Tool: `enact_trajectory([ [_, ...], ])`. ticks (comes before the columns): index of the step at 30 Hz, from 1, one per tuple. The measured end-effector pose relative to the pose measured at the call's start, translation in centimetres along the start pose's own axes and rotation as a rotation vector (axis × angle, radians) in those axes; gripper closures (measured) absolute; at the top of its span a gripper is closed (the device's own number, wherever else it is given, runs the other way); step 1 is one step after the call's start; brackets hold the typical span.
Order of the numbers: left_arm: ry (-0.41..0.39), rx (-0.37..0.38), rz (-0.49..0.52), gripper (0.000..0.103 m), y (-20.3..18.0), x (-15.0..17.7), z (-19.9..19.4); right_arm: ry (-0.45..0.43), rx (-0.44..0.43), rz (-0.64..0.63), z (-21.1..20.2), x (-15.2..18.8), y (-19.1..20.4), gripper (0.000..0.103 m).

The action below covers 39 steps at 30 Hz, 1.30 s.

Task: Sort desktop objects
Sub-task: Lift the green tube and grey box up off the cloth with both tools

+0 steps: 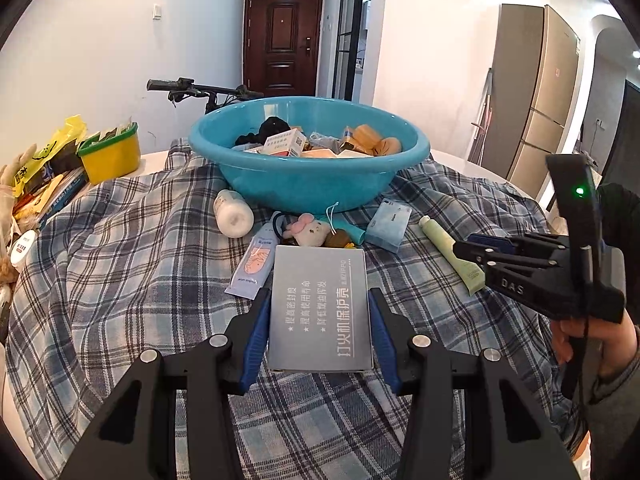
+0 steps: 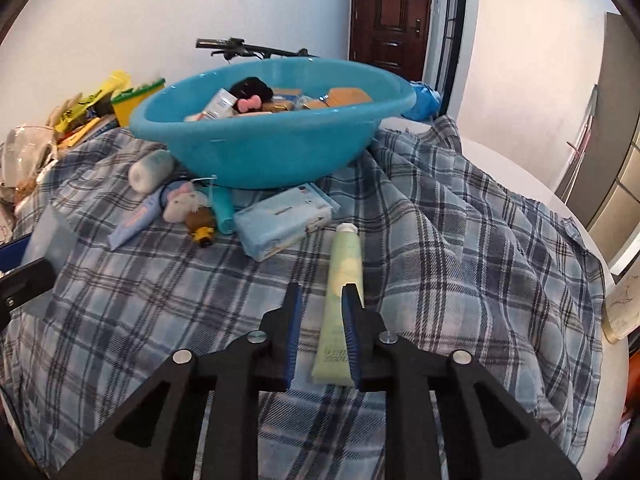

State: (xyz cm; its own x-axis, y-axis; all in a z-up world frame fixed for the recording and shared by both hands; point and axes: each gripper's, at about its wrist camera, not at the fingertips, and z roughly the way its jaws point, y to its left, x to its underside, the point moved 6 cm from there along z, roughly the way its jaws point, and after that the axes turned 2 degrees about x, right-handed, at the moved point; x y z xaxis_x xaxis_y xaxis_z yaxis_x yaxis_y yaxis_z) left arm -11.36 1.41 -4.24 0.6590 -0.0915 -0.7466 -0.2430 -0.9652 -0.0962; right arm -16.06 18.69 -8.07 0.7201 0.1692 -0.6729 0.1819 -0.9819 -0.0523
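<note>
My left gripper (image 1: 319,292) is shut on a flat grey box (image 1: 318,304) with white Chinese print, its blue pads pressing both long sides just above the plaid cloth (image 1: 120,272). A teal basin (image 1: 304,184) holding several small items stands beyond it. My right gripper (image 1: 460,248) (image 2: 322,288), held by a hand (image 1: 580,340) at the right, is shut with nothing gripped. It hovers over a pale green tube (image 2: 346,256) (image 1: 436,236) that lies flat on the cloth, partly under its right finger.
In front of the basin lie a white bottle (image 1: 234,214), a pink-and-blue tube (image 1: 256,260), a small plush toy (image 1: 310,230) and a light blue tissue pack (image 2: 280,220). A yellow tub (image 1: 112,156) and packets crowd the table's left edge.
</note>
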Motion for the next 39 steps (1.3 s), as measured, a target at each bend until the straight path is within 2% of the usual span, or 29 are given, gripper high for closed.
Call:
enact_trajectory([
  [5, 0.013, 0.001, 0.006, 0.053, 0.0, 0.0, 0.5, 0.045, 0.008, 0.007, 1.7, -0.1, -0.7, 0.084],
  [10, 0.014, 0.005, 0.002, 0.053, -0.1, -0.1, 0.7, 0.059, 0.032, -0.024, 3.1, -2.3, -0.6, 0.084],
  [14, 0.020, 0.000, -0.008, 0.053, 0.1, -0.3, 1.2, 0.104, 0.039, -0.024, 4.8, -3.3, -0.5, 0.084],
  [17, 0.025, -0.009, -0.027, 0.053, 0.7, -0.5, 1.9, 0.118, 0.075, -0.030, 5.7, -3.1, -0.8, 0.080],
  [20, 0.028, -0.015, -0.042, 0.053, 1.2, -0.6, 2.4, 0.155, 0.046, 0.003, 6.5, -2.4, -1.3, 0.079],
  [22, 0.032, -0.019, -0.048, 0.053, 1.4, -0.6, 2.5, 0.141, 0.033, 0.027, 6.4, -2.3, -1.7, 0.079],
  [26, 0.038, -0.024, -0.047, 0.053, 1.6, -0.4, 2.7, 0.137, 0.023, 0.013, 5.6, -2.0, -1.5, 0.082],
  [30, 0.038, -0.025, -0.046, 0.053, 1.6, -0.4, 2.6, 0.114, -0.061, 0.040, 3.9, -1.7, -0.9, 0.082],
  [39, 0.034, -0.028, -0.046, 0.053, 1.6, -0.3, 2.4, -0.010, -0.128, 0.013, -2.4, -1.0, 1.7, 0.082],
])
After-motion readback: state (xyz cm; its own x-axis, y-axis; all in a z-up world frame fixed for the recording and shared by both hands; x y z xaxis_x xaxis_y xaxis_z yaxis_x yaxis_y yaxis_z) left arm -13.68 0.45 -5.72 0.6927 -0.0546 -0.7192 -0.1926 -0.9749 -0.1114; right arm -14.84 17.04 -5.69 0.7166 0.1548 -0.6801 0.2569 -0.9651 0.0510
